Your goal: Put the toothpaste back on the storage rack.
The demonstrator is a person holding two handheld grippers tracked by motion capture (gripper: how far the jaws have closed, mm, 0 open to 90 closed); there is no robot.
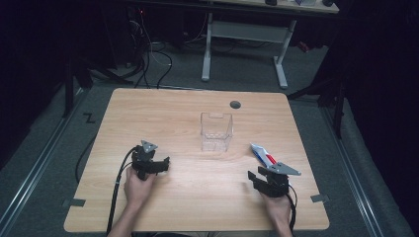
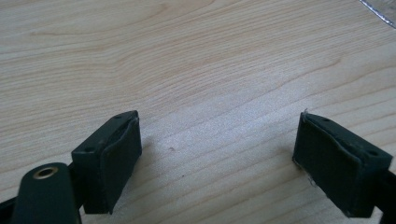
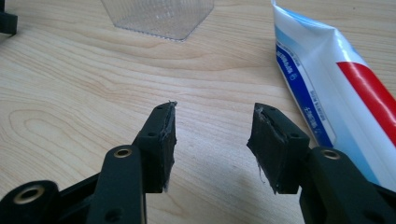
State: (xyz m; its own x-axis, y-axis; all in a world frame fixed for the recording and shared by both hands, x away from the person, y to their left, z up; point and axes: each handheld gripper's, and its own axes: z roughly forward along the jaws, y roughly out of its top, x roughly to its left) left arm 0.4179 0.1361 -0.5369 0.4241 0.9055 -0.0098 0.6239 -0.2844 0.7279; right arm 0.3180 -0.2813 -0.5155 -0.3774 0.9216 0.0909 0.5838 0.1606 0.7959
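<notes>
A dim room surrounds a pale wooden bench (image 1: 163,113). A clear plastic container (image 1: 216,131) stands empty near centre; a toothpaste tube (image 1: 263,155) lies flat at about 4 o'clock from it. The left claw (image 1: 157,165) and right claw (image 1: 258,179) both gape, holding nothing. Apparently nothing is done yet; the tube remains ungrasped, just beside the right claw.

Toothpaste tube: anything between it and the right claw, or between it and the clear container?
Nothing visible. The right claw is open beside the toothpaste tube, and bare table lies between the tube and the clear container.
</notes>
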